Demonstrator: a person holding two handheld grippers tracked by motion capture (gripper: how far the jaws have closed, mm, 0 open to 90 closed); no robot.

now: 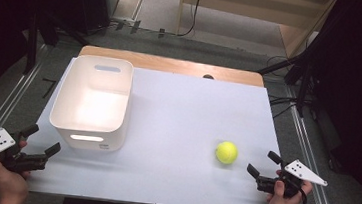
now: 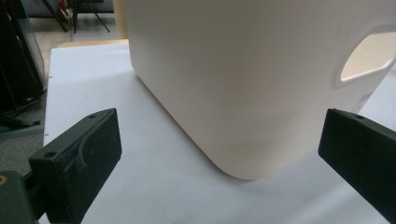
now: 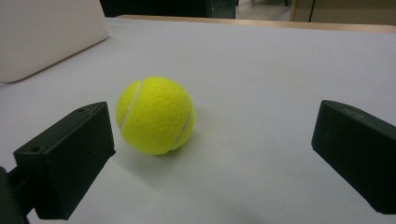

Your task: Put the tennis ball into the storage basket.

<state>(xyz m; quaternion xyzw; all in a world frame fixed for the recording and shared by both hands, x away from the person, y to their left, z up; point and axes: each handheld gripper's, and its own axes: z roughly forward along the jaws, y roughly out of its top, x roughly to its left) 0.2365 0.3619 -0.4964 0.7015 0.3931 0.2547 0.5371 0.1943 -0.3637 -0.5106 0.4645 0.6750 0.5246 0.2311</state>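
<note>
Tennis ball (image 3: 154, 115) unmarked, on table | bin (image 1: 93, 104) label unreadable | right tool (image 1: 262, 169), left tool (image 1: 44, 140) open

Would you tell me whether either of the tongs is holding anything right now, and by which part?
Nothing is held. The right tongs stand open short of the tennis ball; the left tongs stand open beside the white bin.

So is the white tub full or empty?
Empty. From above, the white tub shows only its bare white bottom, and the ball sits outside it on the table.
</note>
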